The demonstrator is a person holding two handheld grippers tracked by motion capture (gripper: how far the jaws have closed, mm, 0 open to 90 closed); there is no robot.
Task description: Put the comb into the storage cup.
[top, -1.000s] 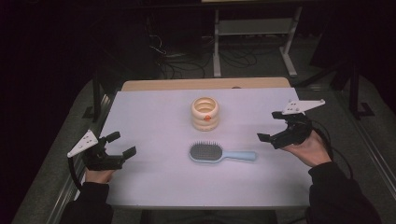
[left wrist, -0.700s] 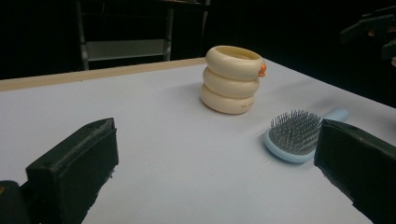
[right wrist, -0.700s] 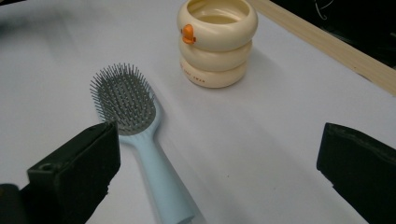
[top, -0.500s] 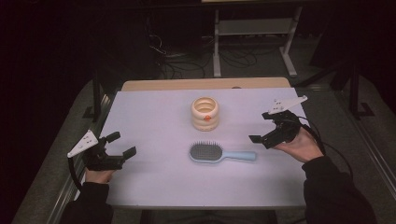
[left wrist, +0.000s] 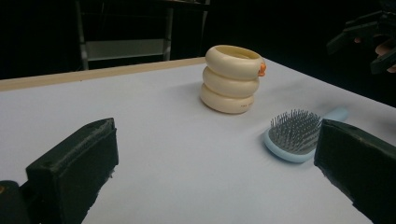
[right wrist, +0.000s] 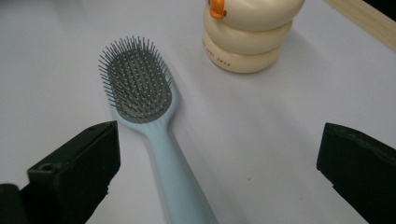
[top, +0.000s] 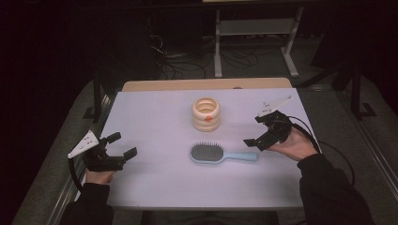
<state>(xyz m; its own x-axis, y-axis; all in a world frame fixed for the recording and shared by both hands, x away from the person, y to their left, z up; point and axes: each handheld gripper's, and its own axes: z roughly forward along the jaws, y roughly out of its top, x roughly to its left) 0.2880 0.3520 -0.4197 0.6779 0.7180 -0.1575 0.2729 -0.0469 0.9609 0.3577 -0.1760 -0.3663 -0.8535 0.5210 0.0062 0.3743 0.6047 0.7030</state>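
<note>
The desk (top: 155, 117) has a pale, faintly lilac top, with a strip of light wood showing along its far edge. Two things lie directly on it. A cream holder (top: 206, 114), shaped like three stacked rings with a small orange mark on its upper ring, stands upright near the middle of the far half. In front of it, a little apart, a light blue hairbrush (top: 223, 153) lies flat with its grey bristles facing up, its head toward the left and its handle pointing right. The two do not touch.
</note>
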